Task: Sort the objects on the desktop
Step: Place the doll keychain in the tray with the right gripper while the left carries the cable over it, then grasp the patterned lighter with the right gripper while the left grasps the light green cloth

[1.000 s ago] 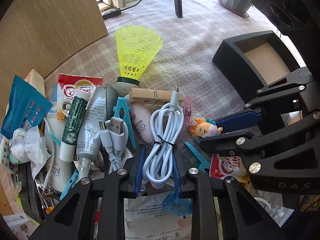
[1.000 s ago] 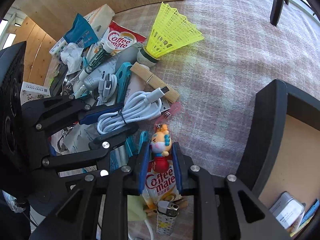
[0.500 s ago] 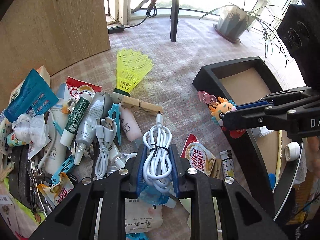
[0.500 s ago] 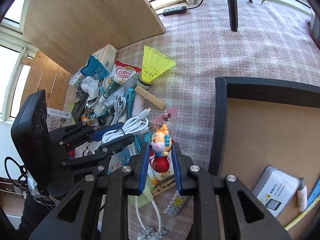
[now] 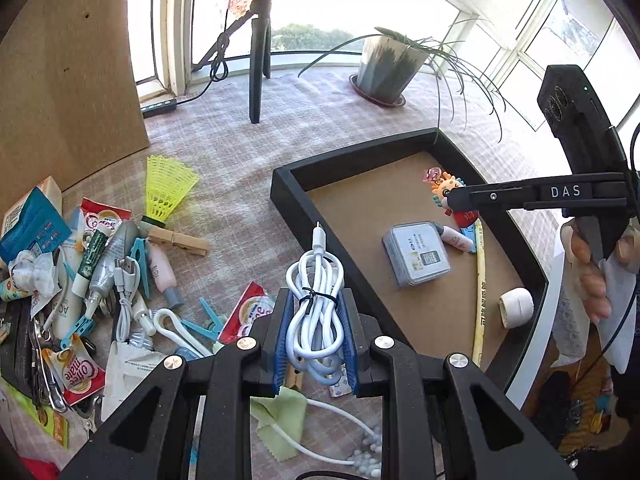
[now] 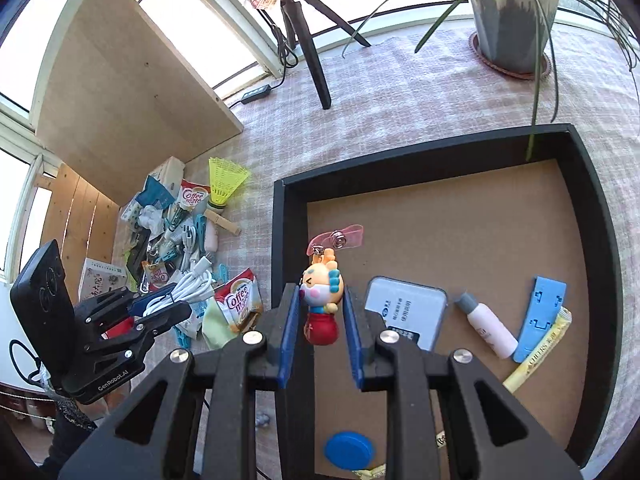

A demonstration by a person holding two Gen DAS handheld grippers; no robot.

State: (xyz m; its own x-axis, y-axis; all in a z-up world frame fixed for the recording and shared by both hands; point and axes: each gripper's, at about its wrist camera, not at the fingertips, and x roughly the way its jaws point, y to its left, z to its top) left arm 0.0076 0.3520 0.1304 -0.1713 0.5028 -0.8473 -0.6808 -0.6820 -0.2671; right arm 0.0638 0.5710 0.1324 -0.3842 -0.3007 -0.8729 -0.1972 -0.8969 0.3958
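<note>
My left gripper (image 5: pixel 316 304) is shut on a coiled white USB cable (image 5: pixel 316 280) and holds it above the table, just left of the black tray (image 5: pixel 304 168). My right gripper (image 6: pixel 320 300) is shut on a small cartoon doll keychain (image 6: pixel 322 292) with a pink tag, held over the tray (image 6: pixel 288 188). In the left wrist view the right gripper (image 5: pixel 450 200) holds the doll (image 5: pixel 446 188) over the tray's far side. In the right wrist view the left gripper (image 6: pixel 176 300) holds the cable (image 6: pixel 184 284) left of the tray.
The tray holds a tin (image 6: pixel 406 304), a small white bottle (image 6: pixel 486 324), a blue clip (image 6: pixel 540 316), a yellow packet (image 6: pixel 536 356) and a blue cap (image 6: pixel 348 450). A pile with a yellow shuttlecock (image 5: pixel 166 184), tubes, creamer packets and pegs lies left. A potted plant (image 5: pixel 386 64) stands behind.
Both grippers have risen and moved right with their loads. The right gripper has carried the doll from beside the pile to over the tray. The left has lifted the cable off the pile.
</note>
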